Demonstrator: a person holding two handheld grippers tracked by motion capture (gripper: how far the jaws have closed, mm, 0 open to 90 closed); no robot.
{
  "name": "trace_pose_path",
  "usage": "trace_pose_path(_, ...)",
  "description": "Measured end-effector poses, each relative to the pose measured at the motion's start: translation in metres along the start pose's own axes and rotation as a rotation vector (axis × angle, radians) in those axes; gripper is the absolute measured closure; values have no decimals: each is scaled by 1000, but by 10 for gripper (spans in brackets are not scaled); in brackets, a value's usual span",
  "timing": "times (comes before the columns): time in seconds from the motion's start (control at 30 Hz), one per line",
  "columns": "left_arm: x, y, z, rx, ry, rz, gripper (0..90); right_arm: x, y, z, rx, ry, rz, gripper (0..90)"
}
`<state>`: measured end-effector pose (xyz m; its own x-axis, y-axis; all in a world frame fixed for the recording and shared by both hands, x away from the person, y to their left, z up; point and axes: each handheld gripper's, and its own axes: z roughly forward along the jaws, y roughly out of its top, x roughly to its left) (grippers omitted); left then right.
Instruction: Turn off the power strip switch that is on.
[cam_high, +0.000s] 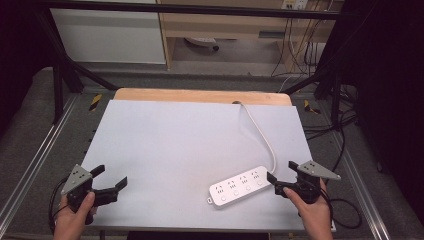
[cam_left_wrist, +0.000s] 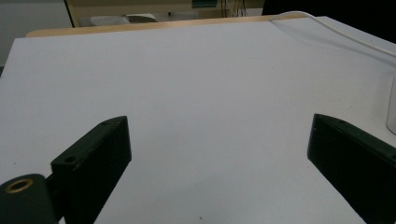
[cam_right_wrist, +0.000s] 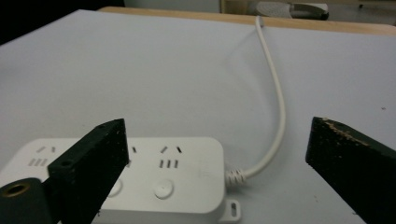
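Observation:
A white power strip (cam_high: 239, 186) (cam_right_wrist: 154, 172) with several sockets and round buttons lies on the pale table cover near the front right. Its white cord (cam_high: 260, 132) (cam_right_wrist: 278, 112) curves away to the table's far edge. My right gripper (cam_high: 281, 174) (cam_right_wrist: 217, 154) stands open just right of the strip's cord end, jaws wide apart, with nothing pressed between them. At the front left corner, well away from the strip, my left gripper (cam_high: 111, 176) (cam_left_wrist: 219, 154) is open over bare cover. An edge of the strip (cam_left_wrist: 391, 107) peeks in at the right of the left gripper view.
The table (cam_high: 200, 96) has a wooden far edge under a pale cover (cam_high: 175, 145). A black metal frame (cam_high: 60, 85) surrounds it. Loose cables (cam_high: 345, 125) lie on the floor at the right, and wooden furniture (cam_high: 225, 30) stands behind.

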<state>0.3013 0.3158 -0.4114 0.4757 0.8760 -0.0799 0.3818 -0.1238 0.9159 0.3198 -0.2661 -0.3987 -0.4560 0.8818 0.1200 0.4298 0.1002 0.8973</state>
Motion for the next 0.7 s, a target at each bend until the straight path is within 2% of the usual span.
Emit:
trace_pose_path(0.17, -2, 0, -1, 0, -10, -6, 58, 5, 4, -2, -12, 28, -15, 136)
trace_pose_path(0.23, -4, 0, -1, -4, -14, -3, 52, 8, 9, -3, -9, 36, -22, 208)
trace_pose_path(0.27, -4, 1, -1, -4, -15, -2, 52, 8, 9, -3, -9, 36, -22, 208)
trace_pose_path(0.53, -10, 1, 1, -1, -16, 7, 52, 23, 20, 6, -15, 91, -71, 394)
trace_pose_path(0.57, -10, 1, 1, -1, -17, 7, 52, 23, 20, 6, -15, 91, -71, 394)
trace_pose_path(0.63, -11, 1, 1, 1, -16, 5, 52, 28, 21, 9, -25, 99, -81, 485)
trace_pose_path(0.7, -10, 1, 1, 0, -15, 4, 52, 31, 21, 9, -25, 105, -83, 534)
